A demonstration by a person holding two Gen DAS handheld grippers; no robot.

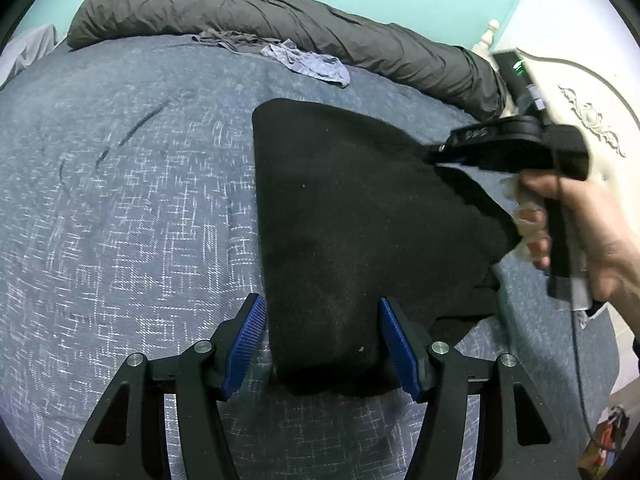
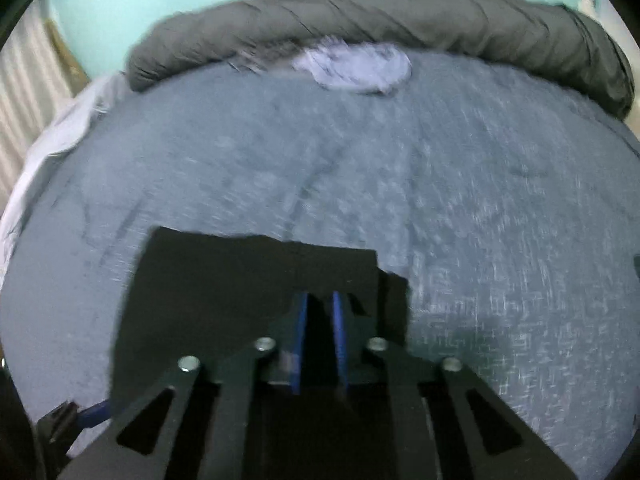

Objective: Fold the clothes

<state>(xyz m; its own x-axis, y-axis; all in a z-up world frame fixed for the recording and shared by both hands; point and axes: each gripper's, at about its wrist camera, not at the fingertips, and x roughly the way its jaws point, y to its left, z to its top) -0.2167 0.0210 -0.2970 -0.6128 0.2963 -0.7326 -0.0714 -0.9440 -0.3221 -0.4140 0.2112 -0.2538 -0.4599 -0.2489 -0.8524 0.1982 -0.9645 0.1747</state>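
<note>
Bed (image 1: 120, 200) with black garment (image 1: 340, 200)

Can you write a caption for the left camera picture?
Right gripper lifts a black garment's edge above the open left gripper.

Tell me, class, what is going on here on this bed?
A person with a gripper in each hand is folding a black garment on a bed with a blue patterned cover. The right gripper is shut on the garment's far right edge. The left gripper is open astride the near end. A light blue garment lies further back, beside a rolled grey duvet.
</note>
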